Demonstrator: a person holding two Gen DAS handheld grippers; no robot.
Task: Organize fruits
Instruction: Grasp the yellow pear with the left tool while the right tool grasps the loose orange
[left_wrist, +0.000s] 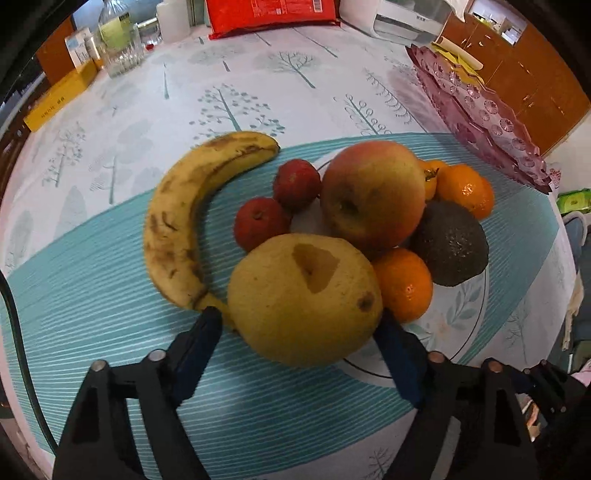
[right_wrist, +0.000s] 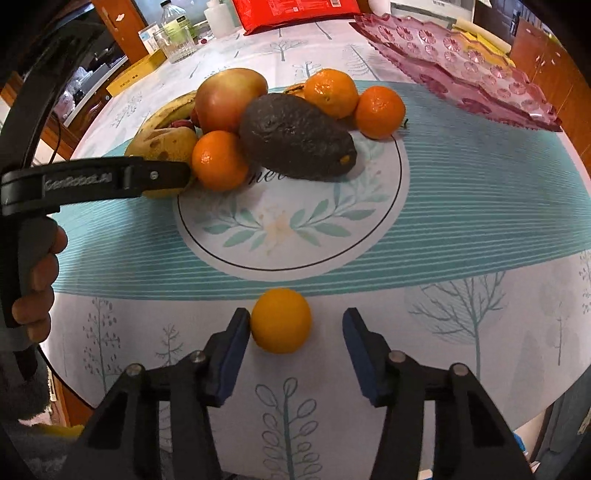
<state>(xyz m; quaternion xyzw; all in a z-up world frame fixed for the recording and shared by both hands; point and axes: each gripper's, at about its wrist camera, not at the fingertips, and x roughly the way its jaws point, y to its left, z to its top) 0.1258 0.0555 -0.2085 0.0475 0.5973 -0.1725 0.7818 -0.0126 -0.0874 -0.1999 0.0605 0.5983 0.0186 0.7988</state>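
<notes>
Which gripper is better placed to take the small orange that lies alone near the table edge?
Right. The right gripper is open with the lone orange between its fingers, one pad beside it. The left gripper brackets the yellow pear at the fruit pile.

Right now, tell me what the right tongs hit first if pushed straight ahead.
The small orange, sitting between the open right tongs and close against one finger; beyond it lies bare tablecloth, though depth is uncertain.

Brown-spotted yellow banana (left_wrist: 177, 221), dark avocado (right_wrist: 295, 138), pink tray (right_wrist: 461, 62)

Both views share avocado (left_wrist: 452, 245); close.
</notes>
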